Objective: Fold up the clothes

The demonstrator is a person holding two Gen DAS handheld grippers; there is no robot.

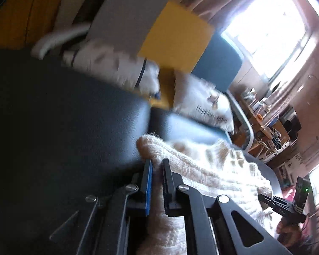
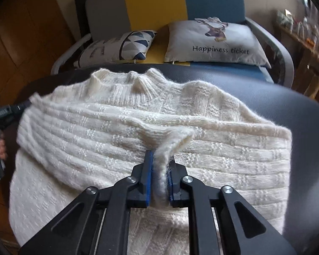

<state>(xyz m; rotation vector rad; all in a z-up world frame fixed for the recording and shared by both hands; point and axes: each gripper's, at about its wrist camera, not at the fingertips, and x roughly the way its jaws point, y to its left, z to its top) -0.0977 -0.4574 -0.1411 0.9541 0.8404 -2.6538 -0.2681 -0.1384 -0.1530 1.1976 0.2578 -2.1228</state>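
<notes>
A: Wool sits pinched in both of our tools. Our right gripper (image 2: 160, 159) has its blue pads narrowed onto a raised fold of the cream knit sweater (image 2: 121, 127), which stands up as a ridge just ahead of the fingertips.

B: And the rest of it?

A: Spread flat on the dark padded surface (image 2: 297, 116) under and beyond that gripper, ribbed collar at the far edge, one sleeve folded across the body to the left of the pads.

B: Our left gripper (image 1: 157, 165)?

A: Also nearly closed, clamping an edge of the same sweater; the knit bunches just past its tips and trails away to the right. That view is blurred.

B: Anything past the tips?

A: Beyond the padded surface we see a grey, yellow and blue sofa (image 2: 155, 2) with two cushions, a triangle-patterned one (image 2: 127, 44) and a deer one (image 2: 214, 40) lettered "Happiness ticket".
</notes>
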